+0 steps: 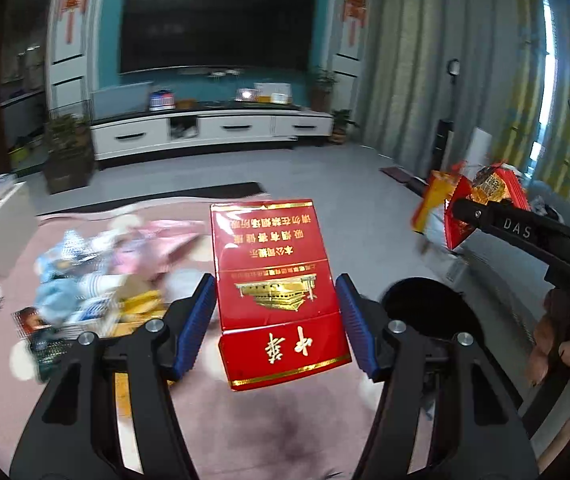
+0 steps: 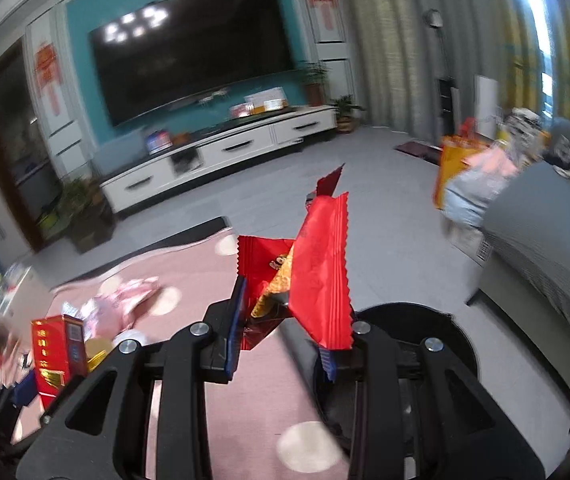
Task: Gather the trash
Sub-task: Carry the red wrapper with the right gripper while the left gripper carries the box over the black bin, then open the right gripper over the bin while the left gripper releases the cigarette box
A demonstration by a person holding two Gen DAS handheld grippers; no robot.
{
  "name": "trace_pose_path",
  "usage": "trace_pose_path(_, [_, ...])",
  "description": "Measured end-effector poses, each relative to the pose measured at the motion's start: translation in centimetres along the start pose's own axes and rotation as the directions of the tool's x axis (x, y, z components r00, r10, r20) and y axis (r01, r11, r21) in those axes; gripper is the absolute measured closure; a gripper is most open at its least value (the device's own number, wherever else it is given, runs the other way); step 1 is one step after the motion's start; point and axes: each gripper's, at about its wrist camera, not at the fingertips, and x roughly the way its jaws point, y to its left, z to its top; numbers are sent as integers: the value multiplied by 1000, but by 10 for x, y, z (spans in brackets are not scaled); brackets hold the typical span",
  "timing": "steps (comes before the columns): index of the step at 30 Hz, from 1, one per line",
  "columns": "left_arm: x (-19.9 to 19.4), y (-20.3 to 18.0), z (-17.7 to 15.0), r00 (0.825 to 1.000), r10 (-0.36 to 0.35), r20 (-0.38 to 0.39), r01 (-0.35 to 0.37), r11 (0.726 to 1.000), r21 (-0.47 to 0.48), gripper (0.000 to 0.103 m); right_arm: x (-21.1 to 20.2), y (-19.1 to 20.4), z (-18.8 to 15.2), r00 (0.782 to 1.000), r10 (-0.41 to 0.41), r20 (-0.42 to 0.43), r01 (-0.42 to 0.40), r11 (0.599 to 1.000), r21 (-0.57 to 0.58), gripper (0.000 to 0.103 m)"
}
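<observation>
Now left hand-held gripper (image 1: 275,312) grasps red pack (image 1: 277,292); right hand-held gripper (image 2: 281,332) clenches red wrapper (image 2: 317,272), both near black bin (image 1: 429,308).

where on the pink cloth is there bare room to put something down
Free: the pink dotted tablecloth just before the left gripper, and the stretch between the pile and the round black bin. Crowded: the heap of mixed wrappers at left, beside the white box.

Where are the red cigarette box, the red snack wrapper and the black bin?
red cigarette box (image 1: 281,292), left wrist view, on its front face.
red snack wrapper (image 2: 319,276), right wrist view, on its red flap.
black bin (image 1: 425,312), left wrist view, on its dark opening.
</observation>
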Motion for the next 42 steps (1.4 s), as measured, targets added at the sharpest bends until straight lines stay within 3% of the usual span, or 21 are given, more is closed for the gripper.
trace_pose_path(4, [25,-34,-1,995,-95,-29,96,995,21,41,-4,-40,-1,996,-93,-9,94,992,84,71])
trace_pose_path(9, [63,-76,-4,973,-210,-97,216,975,50,41,0,-81,-8,982,-183,-57,190,965,180,70])
trace_pose_path(12, [84,-101,-8,956,-254,-144,266,961,69,41,6,-105,-16,976,-191,-107,212,947,240,70])
trace_pose_path(17, [120,-127,-20,907,-343,-244,360,933,29,41,27,-130,-28,952,-226,-207,280,918,281,70])
trace_pose_path(20, [141,-141,-29,873,-384,-300,406,914,12,41,42,-141,-34,947,-197,-253,274,907,320,69])
trace_pose_path(27, [174,-151,-51,816,-420,-398,434,899,-59,41,72,-158,-50,913,-175,-369,304,895,326,69])
trace_pose_path(33, [188,-156,-65,790,-423,-444,435,897,-81,40,78,-160,-57,895,-180,-407,323,893,314,68])
trace_pose_path(35, [189,-157,-66,791,-419,-445,430,899,-82,36,80,-159,-58,890,-183,-417,327,894,307,68])
trace_pose_path(37, [189,-158,-65,789,-426,-443,438,895,-83,33,79,-159,-57,889,-190,-417,332,895,299,62])
trace_pose_path(40, [186,-156,-63,785,-438,-438,446,890,-91,24,75,-160,-54,896,-192,-400,327,895,304,43])
trace_pose_path(42, [179,-151,-59,793,-440,-421,446,890,-90,17,67,-160,-51,906,-197,-373,323,893,312,32])
